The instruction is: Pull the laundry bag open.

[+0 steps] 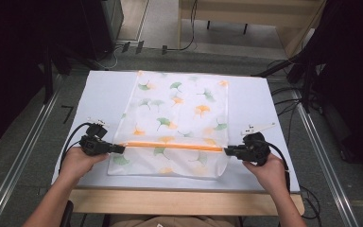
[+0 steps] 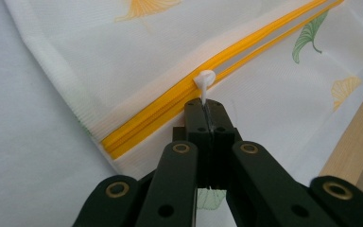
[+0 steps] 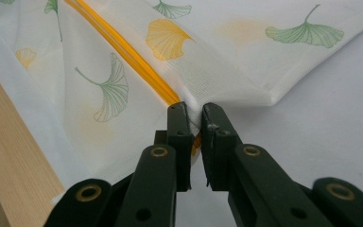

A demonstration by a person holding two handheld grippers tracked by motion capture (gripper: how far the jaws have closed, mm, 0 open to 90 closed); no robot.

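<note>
A white mesh bag [image 1: 179, 123] printed with green and orange ginkgo leaves lies flat on the table, an orange zipper [image 1: 170, 145] running across it near the front. My left gripper [image 1: 122, 149] is at the zipper's left end, shut on the white zipper pull [image 2: 204, 81]. At the zipper's right end my right gripper [image 1: 227, 151] pinches the bag's edge fabric [image 3: 194, 113], the jaws close together with cloth between them. The zipper [image 2: 217, 61] looks parted beyond the pull.
The table top [image 1: 99, 94] is pale, with a wooden front edge [image 1: 179, 201]. Cables [image 1: 288, 101] and dark stands lie off the right side; metal rails [image 1: 23, 151] flank the table.
</note>
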